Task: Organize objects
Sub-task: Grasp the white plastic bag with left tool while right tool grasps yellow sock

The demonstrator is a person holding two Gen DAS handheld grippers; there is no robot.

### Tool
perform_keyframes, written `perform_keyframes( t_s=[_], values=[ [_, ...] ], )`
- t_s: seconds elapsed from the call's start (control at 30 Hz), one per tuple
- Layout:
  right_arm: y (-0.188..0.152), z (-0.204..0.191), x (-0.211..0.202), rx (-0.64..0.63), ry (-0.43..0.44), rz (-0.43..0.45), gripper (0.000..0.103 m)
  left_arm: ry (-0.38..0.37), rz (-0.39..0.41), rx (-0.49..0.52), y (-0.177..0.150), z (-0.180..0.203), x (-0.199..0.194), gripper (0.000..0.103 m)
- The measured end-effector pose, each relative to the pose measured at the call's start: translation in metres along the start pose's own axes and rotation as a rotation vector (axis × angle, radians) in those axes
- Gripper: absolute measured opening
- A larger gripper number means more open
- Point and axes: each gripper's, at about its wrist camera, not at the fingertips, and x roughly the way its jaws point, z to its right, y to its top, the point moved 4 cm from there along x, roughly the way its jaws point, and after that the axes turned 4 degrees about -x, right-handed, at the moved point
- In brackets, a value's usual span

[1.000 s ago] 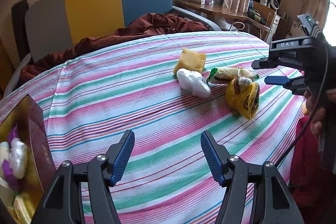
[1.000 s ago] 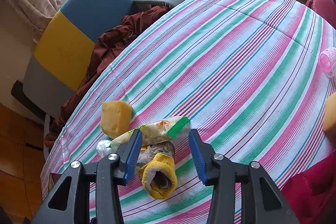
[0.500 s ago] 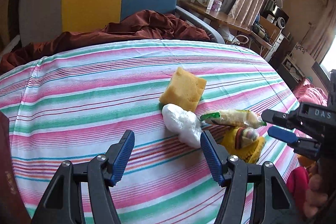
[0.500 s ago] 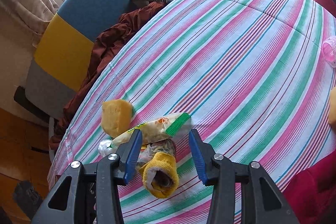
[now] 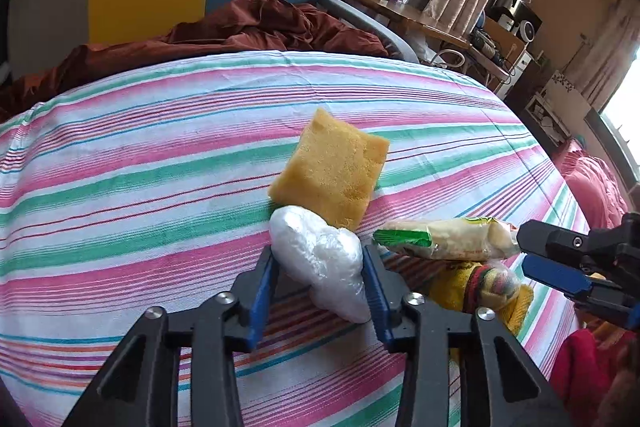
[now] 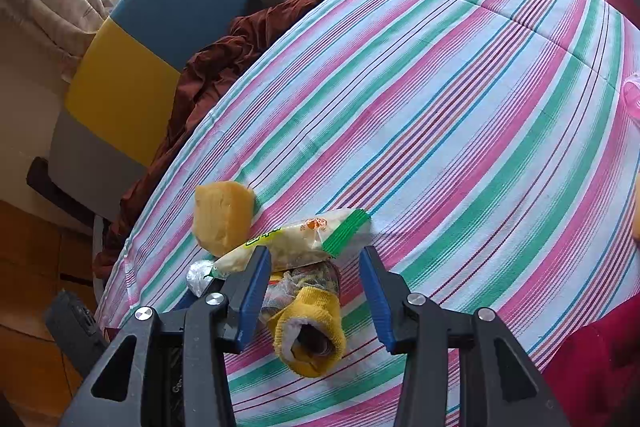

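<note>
1. Step in hand: picking the white bag [image 5: 320, 259] off the bed [image 5: 140, 167]. My left gripper [image 5: 318, 279] straddles it, low centre of the left view, and its jaws are closing. The bag is between them; the right pad looks to touch its side, while a sliver of gap shows at the left pad, so I judge the grip not yet firm.

2. The bag lies against the lower edge of the sponge [image 5: 332, 167], which sits mid-frame just above it. To its right lie the snack packet [image 5: 444, 239] and, below that, the yellow sock [image 5: 480, 291].

3. My right gripper [image 6: 314, 291] hangs over the sock [image 6: 308, 331], lower centre of the right view. Its jaws stand apart, holding nothing; the sock's cuff lies between and below them, and the packet [image 6: 296, 243] runs across just above the tips.

4. Next move, as I judge it: finish the squeeze on the bag, then lift straight up. The bag is thin, soft plastic; it may crumple or slip out, so the pads need a good bite on its bulk.

5. Watch for: the sponge dragging along with the bag, since they touch.

6. No container shows in either view, so where the bag goes I cannot tell.
</note>
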Motion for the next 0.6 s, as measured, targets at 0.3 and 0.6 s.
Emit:
perform_keyframes(
  t_s=[0.3,0.6],
  values=[
    [-0.014,-0.024,0.024,-0.134,-0.015,-0.115,0.050,0.049,0.076,0.017,-0.037,-0.023,-0.042,0.037],
    [-0.027,-0.034,0.042,-0.284,-0.138,-0.173,0.047,0.179,0.147,0.021,-0.089,-0.042,-0.092,0.036]
  ],
)
